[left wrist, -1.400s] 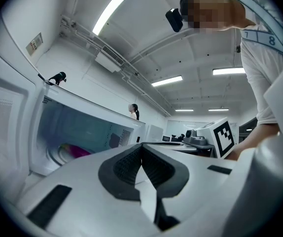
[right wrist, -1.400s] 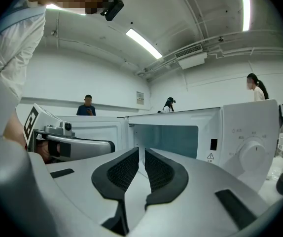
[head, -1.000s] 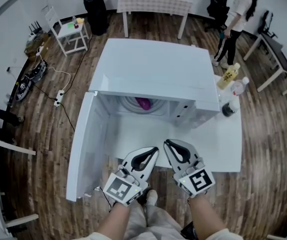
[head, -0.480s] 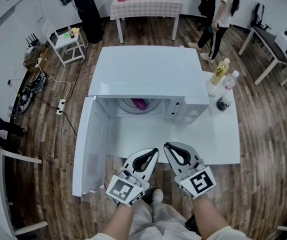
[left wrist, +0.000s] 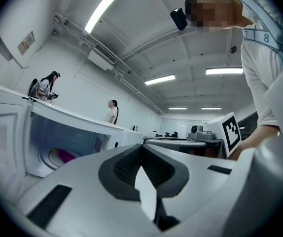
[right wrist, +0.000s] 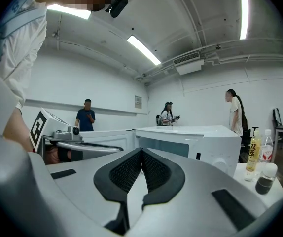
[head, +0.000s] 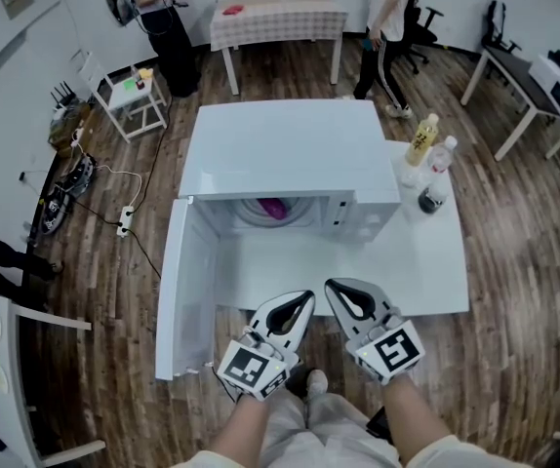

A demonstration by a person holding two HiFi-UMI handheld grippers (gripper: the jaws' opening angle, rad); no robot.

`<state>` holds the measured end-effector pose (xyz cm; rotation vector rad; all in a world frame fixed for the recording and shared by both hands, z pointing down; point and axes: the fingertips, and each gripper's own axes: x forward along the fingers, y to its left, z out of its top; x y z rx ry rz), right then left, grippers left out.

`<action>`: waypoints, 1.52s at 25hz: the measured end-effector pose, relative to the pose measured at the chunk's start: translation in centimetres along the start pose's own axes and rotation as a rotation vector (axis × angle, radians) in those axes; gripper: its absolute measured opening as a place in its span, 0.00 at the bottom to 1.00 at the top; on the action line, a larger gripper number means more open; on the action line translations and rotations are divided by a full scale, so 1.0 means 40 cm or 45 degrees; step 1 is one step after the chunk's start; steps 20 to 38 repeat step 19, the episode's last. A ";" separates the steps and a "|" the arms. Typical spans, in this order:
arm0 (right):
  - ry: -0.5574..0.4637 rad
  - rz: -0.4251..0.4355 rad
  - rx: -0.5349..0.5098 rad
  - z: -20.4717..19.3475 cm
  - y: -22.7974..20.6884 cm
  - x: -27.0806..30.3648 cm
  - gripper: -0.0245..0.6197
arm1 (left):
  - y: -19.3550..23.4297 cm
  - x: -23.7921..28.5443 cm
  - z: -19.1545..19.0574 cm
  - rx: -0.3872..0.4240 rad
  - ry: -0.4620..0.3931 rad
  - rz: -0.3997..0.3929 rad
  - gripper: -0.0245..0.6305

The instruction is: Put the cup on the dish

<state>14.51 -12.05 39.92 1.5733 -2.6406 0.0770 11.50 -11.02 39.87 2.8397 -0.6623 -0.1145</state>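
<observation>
A pink cup (head: 273, 206) sits inside an open white microwave (head: 290, 154), on a pale round dish (head: 253, 212). In the left gripper view the pink cup (left wrist: 62, 155) shows through the oven opening at the left. Both grippers hang side by side below the table's near edge, well short of the oven. My left gripper (head: 307, 295) is shut and empty, with its tips (left wrist: 141, 146) meeting. On my right gripper (head: 329, 284) the jaws are closing the last bit. Its tips (right wrist: 141, 149) meet and nothing lies between them.
The oven door (head: 187, 281) swings out to the left over the white table (head: 426, 261). A yellow bottle (head: 422, 139), a clear bottle (head: 440, 154) and a dark jar (head: 428, 201) stand at the oven's right. People (head: 389, 18) and a checked table (head: 275, 13) are behind.
The head view has drifted, so the oven sits slightly higher and more central. The person at the back right has walked left. Both grippers have hardly moved.
</observation>
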 end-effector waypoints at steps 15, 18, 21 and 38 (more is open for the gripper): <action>0.000 0.009 -0.023 0.016 0.005 -0.006 0.09 | 0.002 -0.001 0.020 0.022 0.005 -0.005 0.04; 0.004 0.012 -0.022 0.013 0.002 -0.007 0.09 | 0.003 0.001 0.019 0.024 0.006 -0.005 0.04; 0.005 0.012 -0.021 0.013 0.001 -0.008 0.09 | 0.003 0.002 0.019 0.024 0.006 -0.005 0.04; 0.005 0.012 -0.021 0.013 0.001 -0.008 0.09 | 0.003 0.002 0.019 0.024 0.006 -0.005 0.04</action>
